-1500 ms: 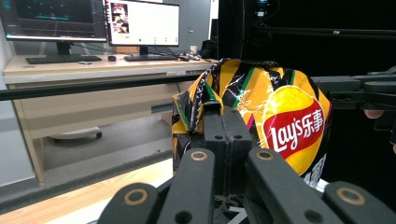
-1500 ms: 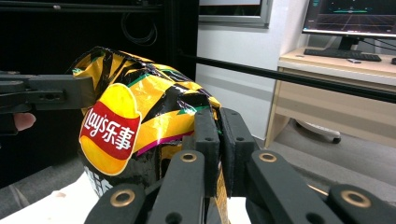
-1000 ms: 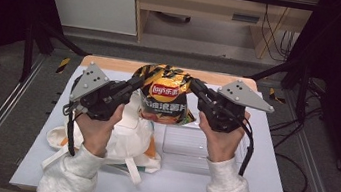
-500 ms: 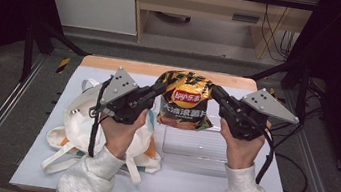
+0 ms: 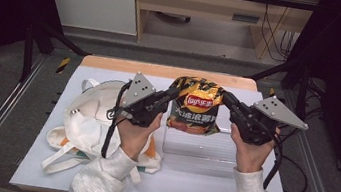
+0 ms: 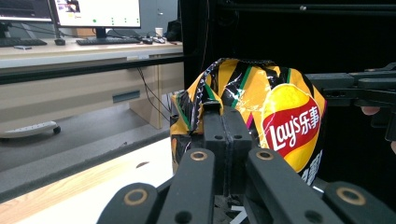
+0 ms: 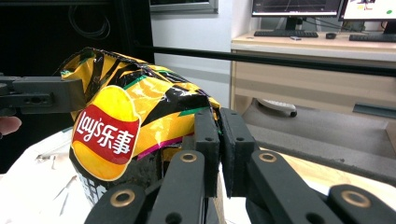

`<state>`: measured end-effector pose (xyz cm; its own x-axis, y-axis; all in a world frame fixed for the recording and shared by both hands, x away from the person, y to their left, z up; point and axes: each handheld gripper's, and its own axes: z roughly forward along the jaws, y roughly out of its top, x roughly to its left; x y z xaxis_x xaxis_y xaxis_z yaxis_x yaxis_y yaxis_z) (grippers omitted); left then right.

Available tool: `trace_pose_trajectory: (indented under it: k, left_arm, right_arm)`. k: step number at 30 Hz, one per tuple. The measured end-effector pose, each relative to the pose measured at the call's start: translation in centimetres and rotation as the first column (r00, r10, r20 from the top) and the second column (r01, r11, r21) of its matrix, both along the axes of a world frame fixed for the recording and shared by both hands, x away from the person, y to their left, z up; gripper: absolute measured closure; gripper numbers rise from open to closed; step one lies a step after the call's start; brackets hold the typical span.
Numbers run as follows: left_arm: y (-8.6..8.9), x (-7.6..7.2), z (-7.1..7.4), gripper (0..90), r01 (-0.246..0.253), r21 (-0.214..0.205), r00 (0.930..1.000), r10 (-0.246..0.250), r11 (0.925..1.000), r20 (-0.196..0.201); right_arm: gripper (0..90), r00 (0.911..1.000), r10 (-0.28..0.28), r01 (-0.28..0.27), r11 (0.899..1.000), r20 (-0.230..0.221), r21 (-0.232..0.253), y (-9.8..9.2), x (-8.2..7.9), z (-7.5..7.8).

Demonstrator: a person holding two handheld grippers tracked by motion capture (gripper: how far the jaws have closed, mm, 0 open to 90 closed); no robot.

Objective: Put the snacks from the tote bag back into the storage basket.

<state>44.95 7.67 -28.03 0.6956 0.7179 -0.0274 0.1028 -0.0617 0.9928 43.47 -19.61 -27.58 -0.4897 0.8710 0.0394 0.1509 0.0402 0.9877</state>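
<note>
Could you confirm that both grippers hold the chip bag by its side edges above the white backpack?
Not quite: the high view shows the chip bag held above the clear plastic box, not the backpack, which lies further left. Both the left gripper and right gripper do pinch its side edges.

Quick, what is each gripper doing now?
Left gripper: shut on the chip bag.
Right gripper: shut on the chip bag's other side.
</note>
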Motion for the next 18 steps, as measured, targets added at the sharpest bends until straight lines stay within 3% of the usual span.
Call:
trace_pose_trajectory:
  k: [18]
  left_arm:
    - [-1.7,1.5,-2.7,89.9,-0.004,0.043,0.9991,0.006,0.9991,-0.042]
  right_arm:
    - [86.7,0.9980,-0.012,0.013,1.000,-0.062,0.013,-1.6,1.2,-2.7]
